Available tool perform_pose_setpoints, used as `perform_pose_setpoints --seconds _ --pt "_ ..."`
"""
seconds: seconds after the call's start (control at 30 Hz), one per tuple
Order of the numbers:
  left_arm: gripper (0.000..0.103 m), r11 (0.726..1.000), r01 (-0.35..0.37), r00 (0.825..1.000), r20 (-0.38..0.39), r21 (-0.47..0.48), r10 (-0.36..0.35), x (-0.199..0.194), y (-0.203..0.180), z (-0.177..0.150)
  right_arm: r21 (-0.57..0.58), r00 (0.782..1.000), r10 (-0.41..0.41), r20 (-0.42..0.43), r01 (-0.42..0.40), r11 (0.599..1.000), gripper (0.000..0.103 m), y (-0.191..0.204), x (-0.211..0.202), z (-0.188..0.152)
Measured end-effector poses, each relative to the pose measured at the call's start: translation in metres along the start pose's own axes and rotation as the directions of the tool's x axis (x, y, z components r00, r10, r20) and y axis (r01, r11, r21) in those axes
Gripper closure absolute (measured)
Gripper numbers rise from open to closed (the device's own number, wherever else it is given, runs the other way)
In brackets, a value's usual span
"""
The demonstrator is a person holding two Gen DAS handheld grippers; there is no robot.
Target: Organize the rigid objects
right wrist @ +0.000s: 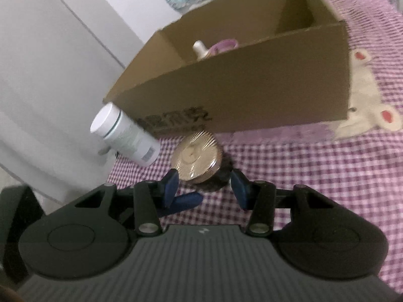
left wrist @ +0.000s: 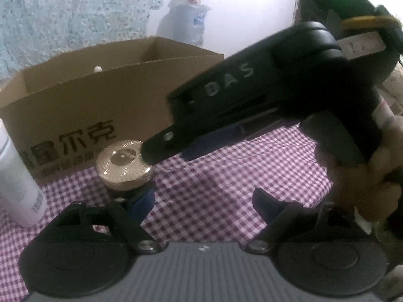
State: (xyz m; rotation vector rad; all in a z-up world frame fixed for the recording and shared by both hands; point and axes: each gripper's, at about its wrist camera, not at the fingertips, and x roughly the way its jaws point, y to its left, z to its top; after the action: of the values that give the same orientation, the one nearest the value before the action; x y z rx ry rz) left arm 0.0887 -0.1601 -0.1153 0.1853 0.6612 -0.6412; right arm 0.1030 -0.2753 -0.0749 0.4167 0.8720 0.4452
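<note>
Clearly the right gripper point(right wrist: 205, 188) had its fingers point(right wrist: 171, 186) either side of the gold-lidded jar point(right wrist: 195, 159), which stood on the checked worktop point(right wrist: 302, 176) just before the cardboard box point(right wrist: 252, 95); whether they pressed it I cannot tell. The left gripper point(left wrist: 204, 201) stood wide apart, empty. A sound grip would sit low on the dark body, below the lid, before lifting over the box wall.

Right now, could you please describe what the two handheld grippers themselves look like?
Both are matte black. The right gripper has blue finger pads, two round black discs, silver pivot screws and a ribbed grey body with a small white logo. The left gripper has the same build. From the left view, the right gripper's side reads "DAS" in pale letters, with a green light and a yellow ring behind.
</note>
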Motion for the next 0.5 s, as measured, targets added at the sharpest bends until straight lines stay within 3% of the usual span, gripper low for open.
perform_pose_setpoints --seconds 0.37,0.5 --pt "0.018 0.984 -0.134 0.991 0.006 -0.118 0.136 0.003 0.03 0.005 0.098 0.999 0.032 0.025 -0.034 0.995 0.056 -0.018 0.015 0.011" --pt "0.018 0.974 -0.196 0.98 -0.045 -0.112 0.192 0.018 0.037 0.011 0.112 0.999 0.042 0.015 -0.043 0.993 0.056 -0.018 0.025 0.012"
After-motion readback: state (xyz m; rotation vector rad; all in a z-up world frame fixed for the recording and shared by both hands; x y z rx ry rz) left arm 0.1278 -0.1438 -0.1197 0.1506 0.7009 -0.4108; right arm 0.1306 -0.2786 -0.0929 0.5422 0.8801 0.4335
